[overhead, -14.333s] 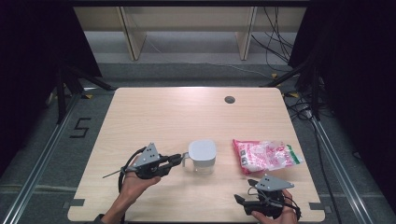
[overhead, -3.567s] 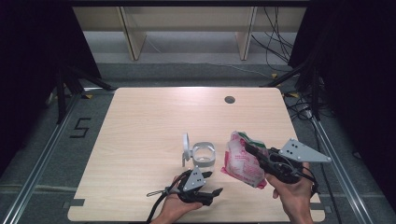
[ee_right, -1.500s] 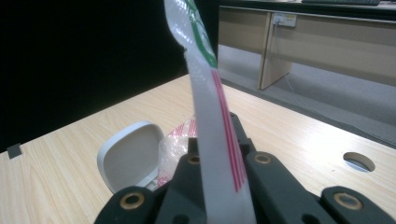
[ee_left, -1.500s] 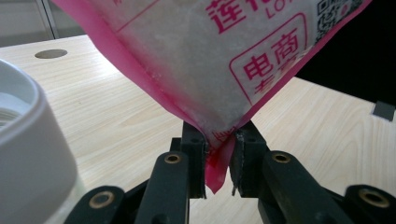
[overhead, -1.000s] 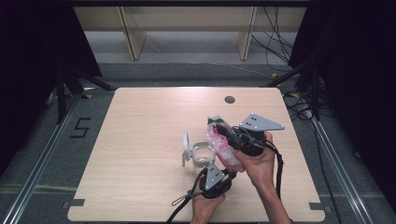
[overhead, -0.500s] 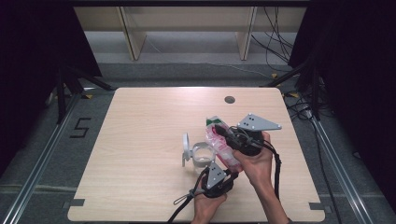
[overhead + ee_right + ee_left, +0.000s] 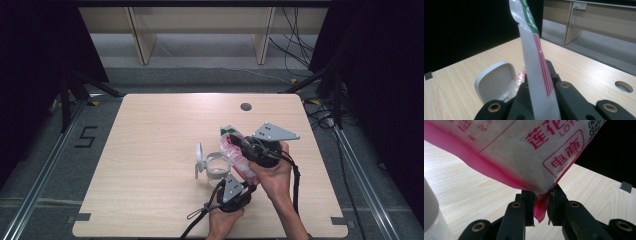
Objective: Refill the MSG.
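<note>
Pink snack bag [image 7: 239, 159], one, clenched at its ends by both grippers: left gripper [image 7: 541, 206] pinches a corner; right gripper [image 7: 537, 82] apparently clamps the seal. One open container [image 7: 216, 165] beside.

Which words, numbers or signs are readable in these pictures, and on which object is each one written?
"莲花" in red, with "LOT" cut off beneath it: on the bag, left gripper view.
"电商" in a red frame: same bag.
QR code at the bag's top right corner: too cropped to scan.
Other red characters at the bag's upper left: cut off, unreadable.
"5": on the floor left of the table, high view.
</note>
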{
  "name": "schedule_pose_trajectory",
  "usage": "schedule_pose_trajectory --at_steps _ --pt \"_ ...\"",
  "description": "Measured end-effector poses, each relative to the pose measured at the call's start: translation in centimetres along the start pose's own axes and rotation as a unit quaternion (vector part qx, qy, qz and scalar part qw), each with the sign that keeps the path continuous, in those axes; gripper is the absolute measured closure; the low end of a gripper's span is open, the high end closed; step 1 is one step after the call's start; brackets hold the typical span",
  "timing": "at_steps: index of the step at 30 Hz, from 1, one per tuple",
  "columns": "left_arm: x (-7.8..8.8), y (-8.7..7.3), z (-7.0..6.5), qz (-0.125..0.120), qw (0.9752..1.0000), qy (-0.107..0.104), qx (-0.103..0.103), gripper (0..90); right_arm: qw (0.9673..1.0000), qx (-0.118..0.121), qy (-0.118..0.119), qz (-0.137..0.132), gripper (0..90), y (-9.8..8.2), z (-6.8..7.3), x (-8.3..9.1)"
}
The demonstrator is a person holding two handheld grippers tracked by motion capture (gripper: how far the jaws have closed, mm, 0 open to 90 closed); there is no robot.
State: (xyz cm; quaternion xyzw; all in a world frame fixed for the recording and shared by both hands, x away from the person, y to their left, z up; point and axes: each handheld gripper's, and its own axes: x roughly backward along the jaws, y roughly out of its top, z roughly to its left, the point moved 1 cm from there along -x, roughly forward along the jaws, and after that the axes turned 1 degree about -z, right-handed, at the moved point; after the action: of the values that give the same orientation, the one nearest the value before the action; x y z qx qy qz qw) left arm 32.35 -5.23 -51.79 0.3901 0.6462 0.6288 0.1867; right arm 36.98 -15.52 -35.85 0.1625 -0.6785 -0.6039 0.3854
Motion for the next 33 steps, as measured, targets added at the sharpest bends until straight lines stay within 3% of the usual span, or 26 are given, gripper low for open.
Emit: schedule_pose_trajectory --at_steps 12,13,14,15,21,25,26,30,33 --pt "0.04 -0.12 -0.09 -0.003 1.0000 -0.003 -0.001 77.1 1.0000 0.003 0.001 0.006 90.0 0.01 0.18 -0.10" --pt "0.04 -0.15 -0.16 -0.005 1.0000 -0.002 -0.002 77.1 0.9998 0.020 -0.003 0.007 90.0 0.09 0.16 -0.12" --pt "0.13 -0.13 -0.19 -0.002 1.0000 -0.003 -0.003 77.1 0.9998 0.020 -0.003 0.007 90.0 0.09 0.16 -0.12" --pt "0.22 -0.16 -0.33 -0.005 1.0000 -0.003 -0.004 77.1 0.9999 0.004 -0.004 0.009 90.0 0.06 0.44 -0.09" --pt "0.31 -0.23 -0.45 -0.006 1.0000 -0.003 -0.005 77.1 0.9999 0.010 0.002 0.013 90.0 0.11 0.55 -0.25" --pt "0.08 -0.26 -0.66 -0.007 0.9999 -0.003 -0.008 77.2 0.9997 0.011 -0.014 0.020 90.0 0.06 0.78 -0.30" --pt "0.02 -0.27 -0.71 -0.006 0.9999 -0.006 -0.011 77.2 0.9995 0.024 -0.019 0.010 90.0 0.06 0.59 -0.48" --pt "-0.06 -0.34 -0.79 -0.006 0.9999 -0.006 -0.008 77.2 0.9993 0.021 -0.015 0.028 90.0 0.07 0.71 -0.43" --pt "-0.08 -0.38 -0.95 -0.007 0.9999 -0.006 -0.009 77.2 0.9986 0.042 -0.017 0.028 90.0 0.06 0.64 -0.66"
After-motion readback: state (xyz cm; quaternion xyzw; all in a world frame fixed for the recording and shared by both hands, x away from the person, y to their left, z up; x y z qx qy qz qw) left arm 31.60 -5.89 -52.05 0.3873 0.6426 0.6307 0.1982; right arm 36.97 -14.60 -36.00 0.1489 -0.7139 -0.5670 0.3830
